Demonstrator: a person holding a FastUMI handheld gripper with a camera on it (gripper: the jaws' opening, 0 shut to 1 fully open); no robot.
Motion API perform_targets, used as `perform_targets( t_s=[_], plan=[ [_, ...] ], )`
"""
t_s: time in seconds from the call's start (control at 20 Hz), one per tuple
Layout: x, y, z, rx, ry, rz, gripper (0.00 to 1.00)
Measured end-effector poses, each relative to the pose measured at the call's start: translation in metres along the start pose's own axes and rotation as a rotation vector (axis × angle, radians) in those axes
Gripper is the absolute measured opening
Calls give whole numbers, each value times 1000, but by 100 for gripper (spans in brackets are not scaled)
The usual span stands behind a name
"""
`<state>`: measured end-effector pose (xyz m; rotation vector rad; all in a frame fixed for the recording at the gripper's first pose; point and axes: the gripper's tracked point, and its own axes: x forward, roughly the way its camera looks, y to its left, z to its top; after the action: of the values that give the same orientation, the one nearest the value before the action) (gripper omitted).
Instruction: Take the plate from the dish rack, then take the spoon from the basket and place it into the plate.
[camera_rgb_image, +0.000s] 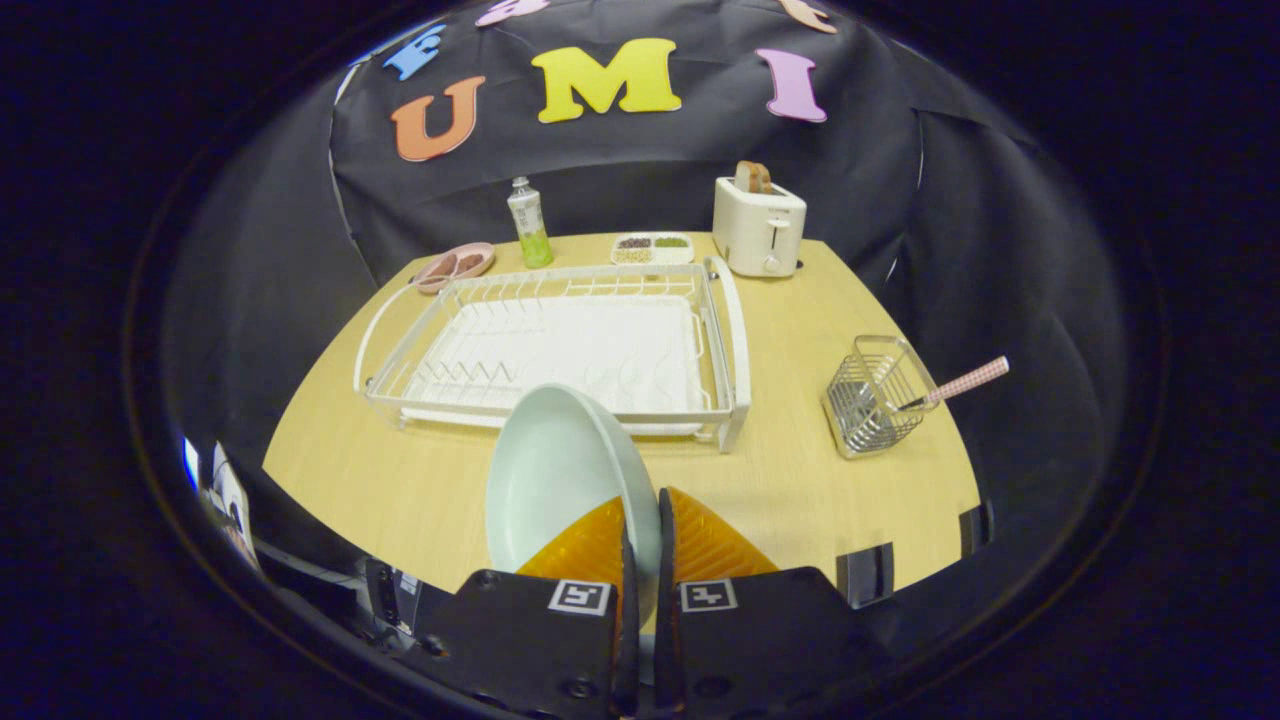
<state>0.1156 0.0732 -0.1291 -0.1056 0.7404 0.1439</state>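
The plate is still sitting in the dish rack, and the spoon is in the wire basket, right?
Not quite. The gripper view shows the plate out of the dish rack, pinched at its rim between the gripper fingers. The spoon is indeed in the wire basket.

Setting: staged kitchen tabletop inside a recording booth. Evidence: 1 wooden table (800, 480) backed by black cloth walls (1000, 250); 1 white dish rack (560, 345); 1 toaster (758, 227) with bread; 1 wire basket (875, 395); 1 drink bottle (529, 222); 2 food trays (652, 248).
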Motion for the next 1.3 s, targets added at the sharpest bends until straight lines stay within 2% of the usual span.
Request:
perform_targets(
  t_s=[0.4,0.6,0.8,0.85,0.9,0.95,1.0,1.3],
  plan=[
    [53,-1,-59,261,37,261,14],
    [68,-4,-69,261,26,296,19],
    [70,-7,-63,214,-56,241,27],
    [71,-7,-63,184,-75,222,34],
    [71,-6,-62,159,-92,212,48],
    [70,-5,-62,137,-112,207,53],
    [69,-6,-57,107,-150,201,62],
    [30,-25,-25,11,-436,178,96]
  ],
)
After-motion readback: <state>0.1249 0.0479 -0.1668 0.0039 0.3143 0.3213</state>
